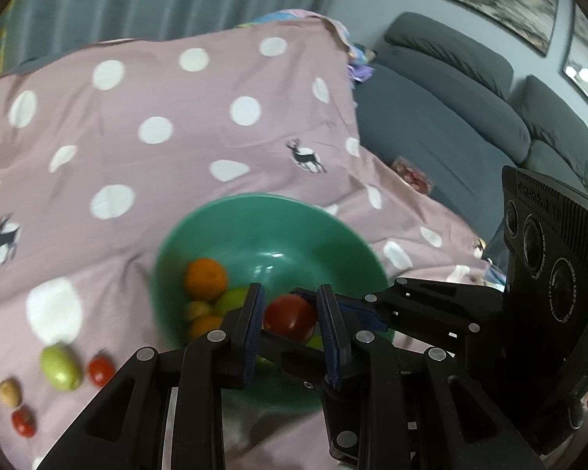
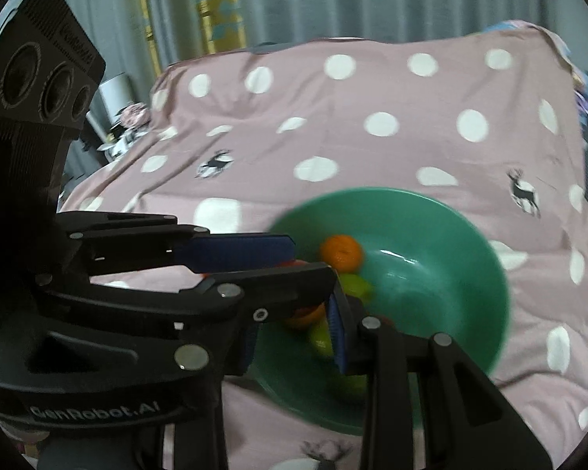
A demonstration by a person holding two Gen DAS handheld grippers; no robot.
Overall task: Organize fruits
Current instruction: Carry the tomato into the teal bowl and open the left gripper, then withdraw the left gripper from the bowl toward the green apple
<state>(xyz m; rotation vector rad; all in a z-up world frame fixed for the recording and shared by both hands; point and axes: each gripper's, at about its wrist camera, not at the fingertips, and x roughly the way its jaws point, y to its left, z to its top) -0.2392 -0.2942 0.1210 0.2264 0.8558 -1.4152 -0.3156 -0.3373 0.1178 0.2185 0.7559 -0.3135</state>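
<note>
**Left wrist view.**
- Left gripper (image 1: 291, 290): clenched on a tomato (image 1: 290, 319), held over the near half of the bowl (image 1: 254, 199).
- In the bowl: an orange (image 1: 205, 278), with green and yellow fruit bunched against the left wall.
- On the cloth (image 1: 137, 98), left of the bowl: a green fruit (image 1: 60, 368), two small tomatoes and a brown fruit, none yet gathered. Only this view shows them.

**Right wrist view.**
- Right gripper (image 2: 294, 333): jaws narrow, over the near rim of the bowl. Fruit shows in the gap, but I cannot tell whether it grips anything.
- The left gripper crosses in from the left, and only a red sliver of its load is visible. Only this view shows how closely the two tools overlap.

**Risks, as I judge them.**
- The fingers may knock together above the bowl.
- The smooth tomato may slip out, or bruise under the pads.
- A drop onto the heap could bounce fruit over the rim.
- A nudge could slide the bowl on the loose cloth.
</note>
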